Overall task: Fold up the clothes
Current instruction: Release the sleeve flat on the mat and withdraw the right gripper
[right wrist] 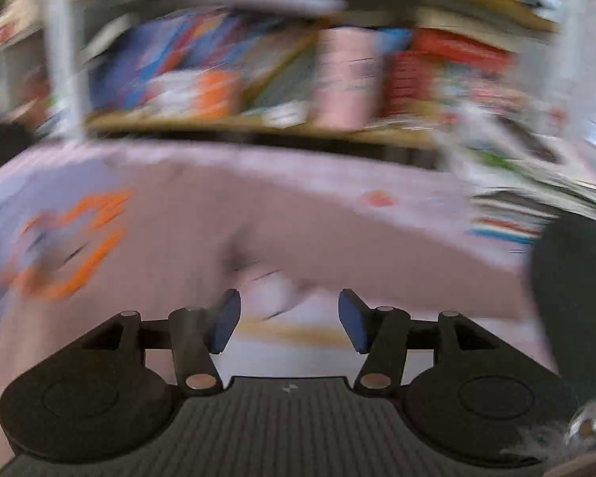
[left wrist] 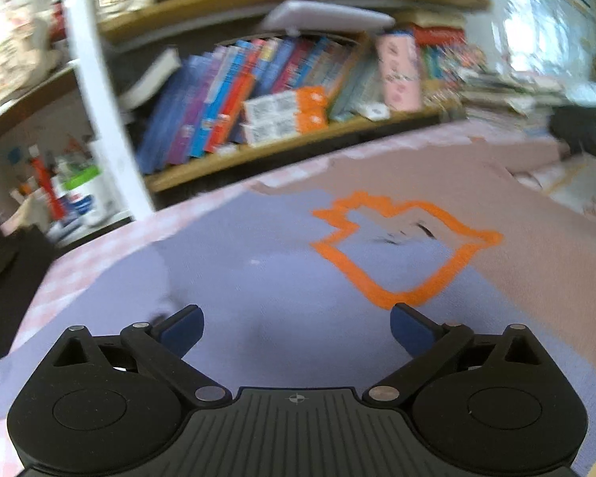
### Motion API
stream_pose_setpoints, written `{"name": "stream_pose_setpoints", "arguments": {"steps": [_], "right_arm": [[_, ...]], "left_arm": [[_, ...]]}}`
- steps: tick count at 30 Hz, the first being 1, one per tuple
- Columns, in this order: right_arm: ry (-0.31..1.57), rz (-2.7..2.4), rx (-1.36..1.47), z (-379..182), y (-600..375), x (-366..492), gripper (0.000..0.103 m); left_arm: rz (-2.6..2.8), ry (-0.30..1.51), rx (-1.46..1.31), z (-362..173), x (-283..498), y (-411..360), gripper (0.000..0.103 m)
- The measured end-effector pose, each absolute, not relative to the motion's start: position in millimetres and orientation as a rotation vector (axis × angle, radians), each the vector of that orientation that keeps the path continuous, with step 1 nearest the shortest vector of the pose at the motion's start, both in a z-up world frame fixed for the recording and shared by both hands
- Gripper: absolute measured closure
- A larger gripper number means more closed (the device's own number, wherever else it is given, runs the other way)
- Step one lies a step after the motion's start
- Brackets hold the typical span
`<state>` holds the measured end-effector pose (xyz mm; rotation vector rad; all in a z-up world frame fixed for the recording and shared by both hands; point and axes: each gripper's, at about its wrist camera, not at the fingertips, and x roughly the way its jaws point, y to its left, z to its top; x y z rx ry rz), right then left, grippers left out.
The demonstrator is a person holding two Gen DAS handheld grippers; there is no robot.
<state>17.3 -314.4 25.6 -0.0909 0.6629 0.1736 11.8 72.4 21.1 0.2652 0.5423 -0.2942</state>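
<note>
Left gripper (left wrist: 297, 326) jaws wide apart, nothing between, over the lavender shirt (left wrist: 226, 278) with an orange outline print (left wrist: 405, 246) at 1 o'clock. Right gripper (right wrist: 289, 320) jaws part open, empty, above the pink garment (right wrist: 298, 218); view blurred. Bookshelf (left wrist: 282, 91) at 12 o'clock.

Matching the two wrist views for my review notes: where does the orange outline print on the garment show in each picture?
Left wrist: the orange print sits right of centre on the lilac part of the garment, just beyond the open jaws.
Right wrist: the orange print is at the far left edge, blurred.
Shared landmark: the pink box standing on the bookshelf behind the table.
</note>
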Motion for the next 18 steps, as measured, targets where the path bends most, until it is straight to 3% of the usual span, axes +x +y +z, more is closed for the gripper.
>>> {"name": "stream_pose_setpoints", "arguments": {"steps": [4, 7, 9, 16, 18], "right_arm": [[0.658, 0.275, -0.095, 12, -276, 3, 0.05], [0.652, 0.271, -0.114, 9, -263, 3, 0.053], [0.669, 0.259, -0.111, 9, -264, 6, 0.056], [0.711, 0.208, -0.061, -3, -277, -8, 0.065], [0.706, 0.206, -0.015, -8, -282, -15, 0.075]], "left_arm": [[-0.209, 0.562, 0.171, 25, 3, 102, 0.008], [-0.189, 0.626, 0.066, 18, -2, 124, 0.028], [-0.179, 0.672, 0.001, 10, -2, 135, 0.06], [-0.158, 0.688, -0.058, -4, -1, 139, 0.09], [-0.163, 0.691, -0.066, -4, 1, 138, 0.095]]}}
